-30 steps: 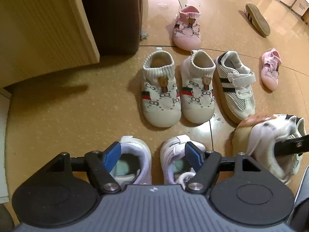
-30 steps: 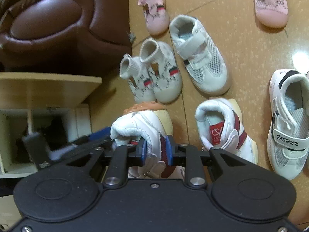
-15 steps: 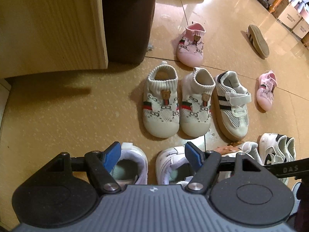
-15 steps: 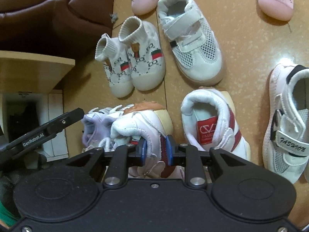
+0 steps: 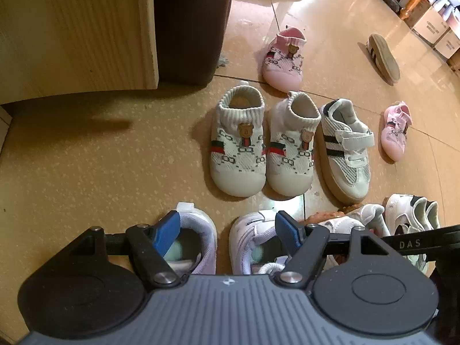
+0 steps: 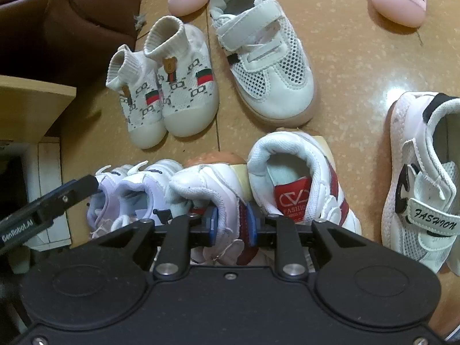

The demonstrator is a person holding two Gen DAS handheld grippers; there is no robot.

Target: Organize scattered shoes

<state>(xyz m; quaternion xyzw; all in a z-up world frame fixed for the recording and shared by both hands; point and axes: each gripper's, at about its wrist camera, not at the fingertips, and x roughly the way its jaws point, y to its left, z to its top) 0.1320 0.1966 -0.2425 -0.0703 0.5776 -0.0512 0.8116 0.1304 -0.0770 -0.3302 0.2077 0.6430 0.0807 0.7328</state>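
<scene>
the right gripper (image 6: pixel 231 224) has come down with a white and maroon sneaker (image 6: pixel 214 192), which a second ago rode clear of the floor and now sits low in the near row, its orange sole tip beside its mate (image 6: pixel 299 184) on one side and the two lilac sneakers (image 6: pixel 135 189) on the other. judged from this, the pair is nearly reunited and the placing step is close to its end; release is not yet made. right fingers: drawn close, the blue pads pinching the sneaker's side wall between them. left gripper (image 5: pixel 227 231): fingers spread wide, poised above the lilac pair, one blue pad (image 5: pixel 166 234) over the opening of the left shoe and the other over the right shoe; no pad presses on either, and nothing is held. already ordered: the cream knit pair with bear badges (image 5: pixel 263 141), touching side by side. still scattered: a white mesh strap shoe (image 5: pixel 345 149), two pink knit shoes (image 5: pixel 286 57) well apart, and an overturned shoe (image 5: pixel 383 57) showing its sole farther off.
</scene>
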